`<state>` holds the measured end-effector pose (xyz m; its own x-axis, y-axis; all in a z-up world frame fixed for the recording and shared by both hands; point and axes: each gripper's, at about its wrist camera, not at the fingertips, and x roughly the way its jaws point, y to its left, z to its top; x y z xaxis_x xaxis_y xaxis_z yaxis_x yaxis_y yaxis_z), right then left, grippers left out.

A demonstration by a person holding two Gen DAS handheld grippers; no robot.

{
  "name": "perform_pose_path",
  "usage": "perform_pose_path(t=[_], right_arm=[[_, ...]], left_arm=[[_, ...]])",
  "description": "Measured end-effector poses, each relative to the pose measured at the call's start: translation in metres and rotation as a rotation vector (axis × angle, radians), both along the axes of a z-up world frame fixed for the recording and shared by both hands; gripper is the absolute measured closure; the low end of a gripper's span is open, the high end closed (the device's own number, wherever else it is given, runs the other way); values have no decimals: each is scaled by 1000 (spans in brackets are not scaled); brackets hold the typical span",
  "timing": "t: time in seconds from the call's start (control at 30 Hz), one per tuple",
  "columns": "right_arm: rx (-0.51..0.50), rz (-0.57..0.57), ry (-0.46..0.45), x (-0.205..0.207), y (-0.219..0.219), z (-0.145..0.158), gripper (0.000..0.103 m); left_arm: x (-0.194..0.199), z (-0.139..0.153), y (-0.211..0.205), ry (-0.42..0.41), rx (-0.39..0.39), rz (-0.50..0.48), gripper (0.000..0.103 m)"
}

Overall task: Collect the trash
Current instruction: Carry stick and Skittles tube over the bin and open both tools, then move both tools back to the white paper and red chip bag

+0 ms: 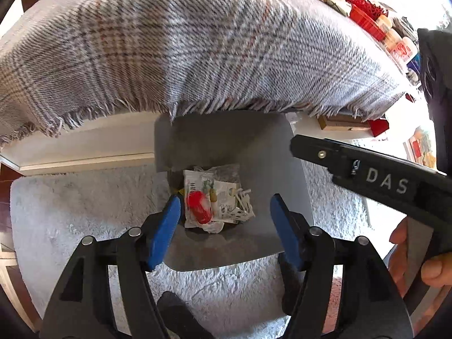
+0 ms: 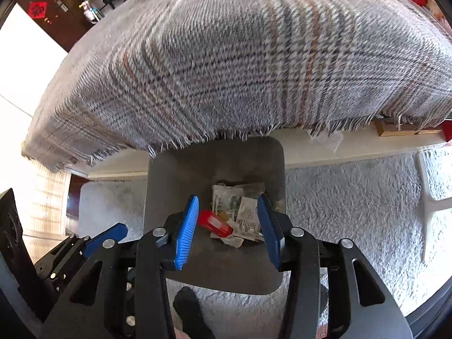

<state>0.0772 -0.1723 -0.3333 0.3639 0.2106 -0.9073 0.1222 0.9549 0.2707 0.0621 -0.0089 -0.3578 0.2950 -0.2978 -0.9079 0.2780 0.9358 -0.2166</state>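
An open grey bin (image 1: 226,262) stands on the rug, seen from above. At its bottom lies a pile of trash (image 1: 226,195): crumpled white and green wrappers and a red plastic piece (image 1: 199,206). My left gripper (image 1: 224,200) hangs open over the bin mouth, with nothing between its blue pads (image 1: 169,220). The right gripper's black housing (image 1: 367,175) shows at the right, with a hand (image 1: 409,257) on it. In the right wrist view my right gripper (image 2: 228,197) is also open and empty above the same bin (image 2: 226,285), trash (image 2: 240,206) and red piece (image 2: 214,223).
A fringed plaid blanket (image 1: 197,42) (image 2: 240,56) overhangs the bin's far side. A white shaggy rug (image 1: 84,212) (image 2: 353,197) surrounds the bin. A dark sock (image 2: 189,305) is near its front edge. Red boxes (image 1: 364,19) sit at the far right, a white plastic stool (image 2: 432,195) to the right.
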Motion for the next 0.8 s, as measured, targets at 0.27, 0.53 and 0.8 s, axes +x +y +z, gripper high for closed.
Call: perform_pose_path(t=[0.27, 0.53, 0.8], right_arm=[[-36, -28, -139, -10, -20, 62, 17], [-88, -101, -274, 21, -75, 135, 9], [-127, -161, -317, 74, -120, 160, 9]], left_arm=[[-2, 62, -4, -129, 10, -29, 13], [41, 135, -19, -257, -29, -42, 8], [111, 172, -51, -356, -38, -43, 8]])
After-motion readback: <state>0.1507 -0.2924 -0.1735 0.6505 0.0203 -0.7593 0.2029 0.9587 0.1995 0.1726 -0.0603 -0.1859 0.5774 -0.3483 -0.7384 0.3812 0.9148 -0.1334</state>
